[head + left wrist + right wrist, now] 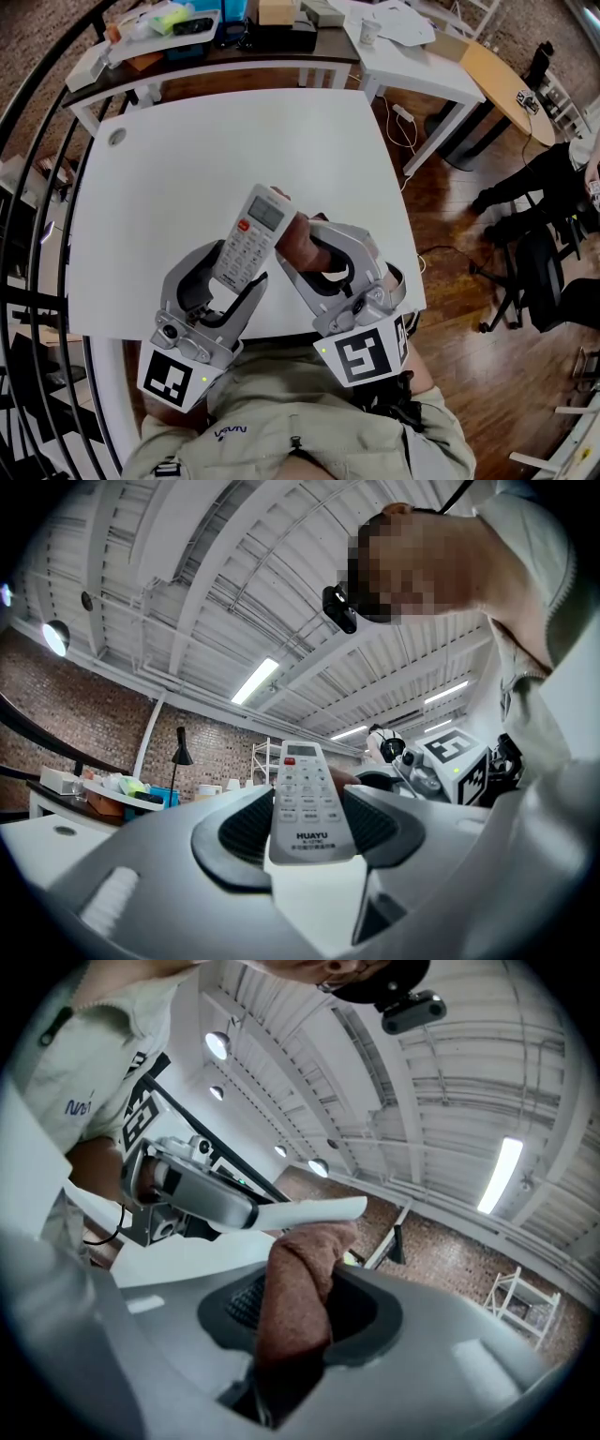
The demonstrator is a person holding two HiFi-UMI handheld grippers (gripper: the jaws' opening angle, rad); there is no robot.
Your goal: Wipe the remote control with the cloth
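A white remote control (249, 240) with a small screen and a red button is held up over the white table (234, 150). My left gripper (234, 269) is shut on its lower end, and the left gripper view shows the remote (305, 803) standing upright between the dark pads. My right gripper (306, 249) is shut on a bunched reddish-brown cloth (302, 244) that presses against the remote's right side. In the right gripper view the cloth (292, 1302) rises from the jaws and meets the underside of the remote (314, 1211), with the left gripper (192, 1194) behind it.
Behind the table a dark desk (187, 56) carries clutter, and a white desk (417, 66) bears papers and a paper cup (370, 31). An office chair (534, 281) and a seated person (553, 173) are at the right. A black railing (28, 234) runs along the left.
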